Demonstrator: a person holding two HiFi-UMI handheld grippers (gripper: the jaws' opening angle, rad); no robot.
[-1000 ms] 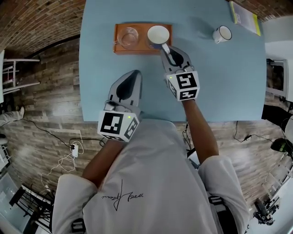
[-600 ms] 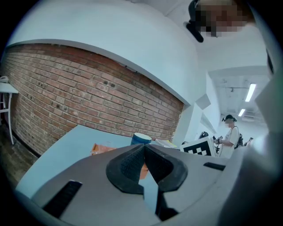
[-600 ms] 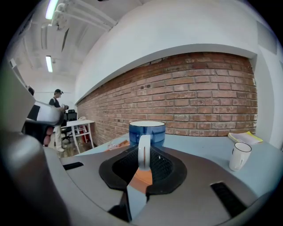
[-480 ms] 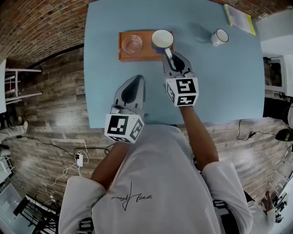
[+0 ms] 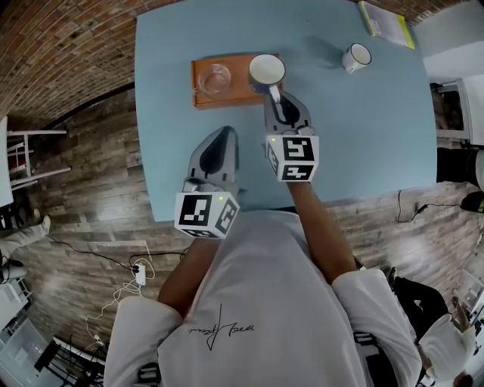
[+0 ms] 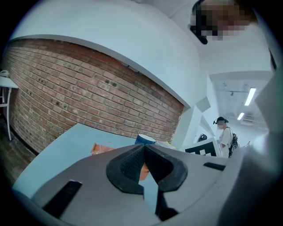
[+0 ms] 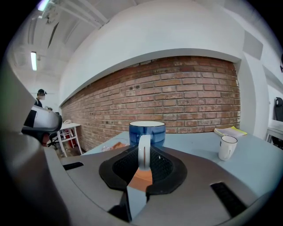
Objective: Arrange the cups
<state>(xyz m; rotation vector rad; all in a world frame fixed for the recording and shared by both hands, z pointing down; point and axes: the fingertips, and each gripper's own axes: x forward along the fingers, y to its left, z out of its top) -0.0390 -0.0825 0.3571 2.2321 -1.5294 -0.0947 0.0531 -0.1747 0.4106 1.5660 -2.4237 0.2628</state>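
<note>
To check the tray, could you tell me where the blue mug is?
In the head view, the blue mug is at the tray's right end beside the glass, its handle in the right gripper.

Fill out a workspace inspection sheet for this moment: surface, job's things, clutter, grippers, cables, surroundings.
Surface: light blue table, standing on a wooden floor.
Job's things: clear glass on the orange tray; blue mug at the tray's right end, set down or lifted cannot be told; white mug apart, far right on the table.
Clutter: yellow booklet at the table's far right corner.
Grippers: left gripper shut, empty, over the table's near edge; right gripper shut on the blue mug's handle.
Cables: cables and a power strip on the floor; nothing seen on the table.
Surroundings: brick wall.
</note>
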